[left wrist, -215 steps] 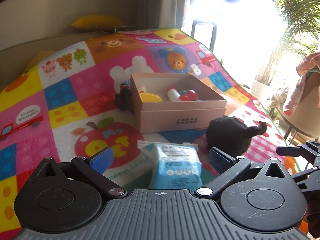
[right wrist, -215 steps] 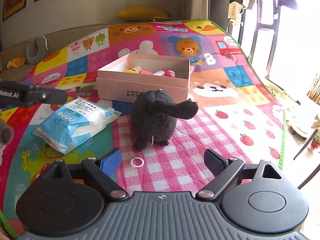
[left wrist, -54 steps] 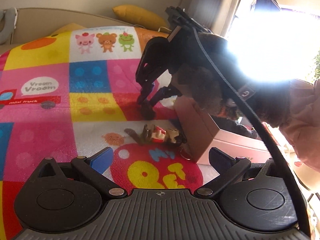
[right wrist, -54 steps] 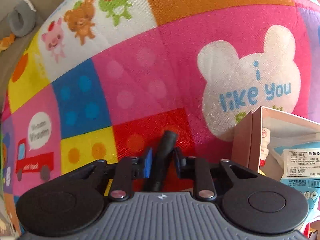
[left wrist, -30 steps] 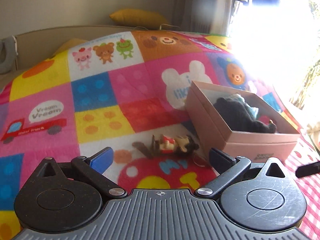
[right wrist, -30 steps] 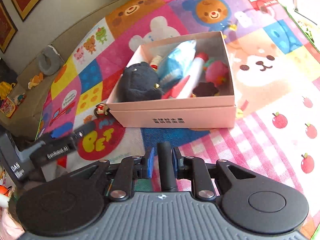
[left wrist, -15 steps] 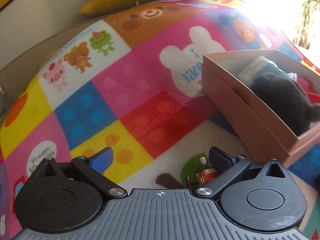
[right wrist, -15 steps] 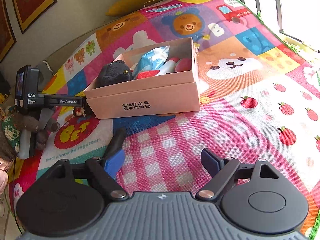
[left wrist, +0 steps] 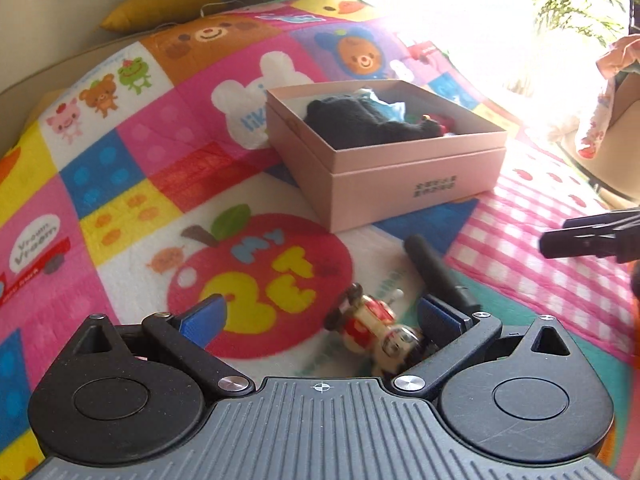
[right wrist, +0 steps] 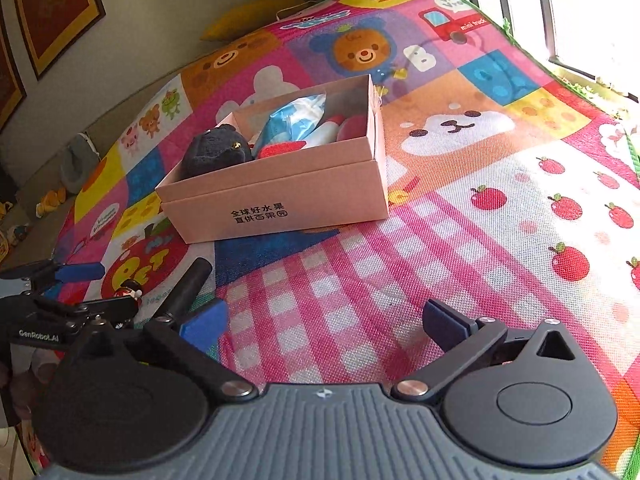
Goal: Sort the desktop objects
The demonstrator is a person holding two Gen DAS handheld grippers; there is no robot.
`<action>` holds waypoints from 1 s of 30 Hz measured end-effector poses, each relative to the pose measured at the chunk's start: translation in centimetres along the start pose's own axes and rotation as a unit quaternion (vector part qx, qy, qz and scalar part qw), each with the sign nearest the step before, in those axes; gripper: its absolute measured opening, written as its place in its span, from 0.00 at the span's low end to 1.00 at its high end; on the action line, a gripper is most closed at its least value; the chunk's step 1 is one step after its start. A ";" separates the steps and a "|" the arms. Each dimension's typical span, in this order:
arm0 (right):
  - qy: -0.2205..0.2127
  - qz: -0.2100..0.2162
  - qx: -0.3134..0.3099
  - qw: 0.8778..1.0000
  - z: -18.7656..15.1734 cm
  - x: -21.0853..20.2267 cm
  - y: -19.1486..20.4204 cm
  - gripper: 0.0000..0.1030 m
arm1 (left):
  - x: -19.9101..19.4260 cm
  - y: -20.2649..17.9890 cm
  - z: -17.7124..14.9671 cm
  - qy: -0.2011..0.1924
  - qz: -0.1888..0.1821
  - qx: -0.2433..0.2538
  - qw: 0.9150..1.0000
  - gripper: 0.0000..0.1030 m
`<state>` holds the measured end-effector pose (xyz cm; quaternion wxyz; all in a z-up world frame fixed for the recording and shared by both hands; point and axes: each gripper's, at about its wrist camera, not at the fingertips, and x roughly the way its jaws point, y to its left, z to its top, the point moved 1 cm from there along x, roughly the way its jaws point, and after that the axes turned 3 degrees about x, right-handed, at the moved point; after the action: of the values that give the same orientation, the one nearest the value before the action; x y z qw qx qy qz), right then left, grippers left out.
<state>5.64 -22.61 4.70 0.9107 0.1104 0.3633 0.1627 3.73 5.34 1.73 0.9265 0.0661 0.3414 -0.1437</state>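
Note:
A pink cardboard box (left wrist: 416, 184) (right wrist: 280, 200) sits on the play mat. It holds a black plush toy (left wrist: 360, 124) (right wrist: 216, 152), a blue packet (right wrist: 296, 120) and red items. My left gripper (left wrist: 320, 316) is open, low over the mat, with a small red-and-white figurine (left wrist: 376, 332) lying between its fingers near the right one. A black marker (left wrist: 436, 272) (right wrist: 188, 288) lies on the mat just beyond the right finger. My right gripper (right wrist: 324, 322) is open and empty over the pink checked patch.
The colourful play mat (right wrist: 480, 184) covers the whole surface. A yellow cushion (left wrist: 160, 8) lies at the far edge by the wall. A chair with cloth (left wrist: 612, 92) and a plant stand at the right. The left gripper (right wrist: 68, 312) shows at the right wrist view's left edge.
My right gripper has let go of the black marker, which now lies on the mat in front of the box. My left gripper has drawn back with the figurine still between its open fingers.

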 end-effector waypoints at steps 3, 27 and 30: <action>0.004 -0.009 -0.011 1.000 -0.1 0.3 0.3 1.00 | -1.0 -1.2 -0.9 -0.007 -0.019 -0.007 1.000 1.00; 0.058 0.052 -0.179 0.981 -1.6 2.2 10.4 0.62 | -2.6 -1.7 -4.5 -0.006 0.042 0.000 0.999 1.00; 0.046 0.034 -0.192 0.980 -1.6 2.1 10.2 0.62 | -2.4 -2.2 -4.3 -0.007 0.030 0.003 1.000 1.00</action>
<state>3.78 -12.24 5.52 0.8910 -0.0619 0.3632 0.2653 -1.30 4.70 -0.01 0.9326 0.0777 0.3324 -0.1173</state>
